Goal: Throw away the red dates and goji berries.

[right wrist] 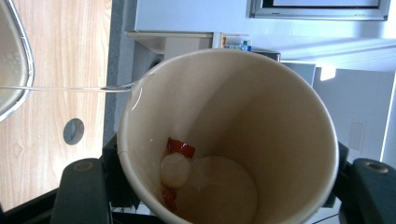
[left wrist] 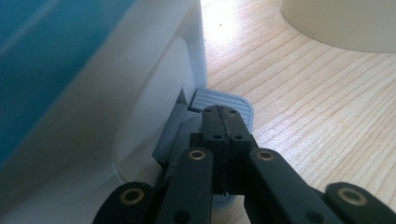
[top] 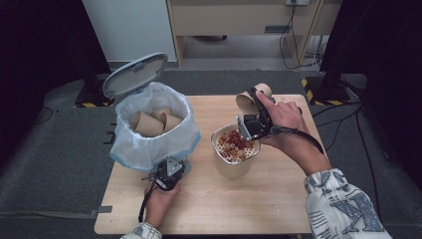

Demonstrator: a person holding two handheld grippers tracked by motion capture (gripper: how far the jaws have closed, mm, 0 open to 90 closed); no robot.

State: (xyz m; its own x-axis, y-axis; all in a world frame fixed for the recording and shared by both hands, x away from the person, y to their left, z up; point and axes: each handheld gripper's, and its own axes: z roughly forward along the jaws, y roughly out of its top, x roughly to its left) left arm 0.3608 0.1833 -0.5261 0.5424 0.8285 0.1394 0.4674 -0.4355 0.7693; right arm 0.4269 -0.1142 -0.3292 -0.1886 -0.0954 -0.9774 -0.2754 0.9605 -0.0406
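Wood: a pale wooden bench (top: 209, 199) is seen mid-frame in the high view, with grey floor around it.
Bin: a white pedal bin (top: 152, 127) is parked at the upper left of the bench, lined with a clear bluish bag, its grey lid (top: 134, 74) flipped up toward the top left. A few brown paper cups (top: 154, 122) are piled inside.
Pedal: the grey ribbed pedal (left wrist: 224, 105) is seen at the centre of the left gripper view, sticking out from the bin's base onto the wood.
Left claw: the left claw (left wrist: 222, 121) is at the bottom centre of its own view, jaws pressed together with nothing between them, tips sitting right on the pedal. In the high view it's found at the lower left (top: 166, 174), against the bin's front, held by the left hand (top: 159, 199).
Right claw: the right claw (top: 259, 112) is clamped on a paper cup (top: 251, 99), tipped on its side at the upper right of centre in the high view, gripped by the right hand (top: 288, 119).
Cup insides: in the right gripper view, the cup is seen mouth-on, with a couple of red bits and a pale round lump (right wrist: 175, 170) stuck near the bottom.
Bucket: a beige container (top: 234, 149) is placed mid-bench, just below the tipped cup, its strainer top covered in red and pale scraps.
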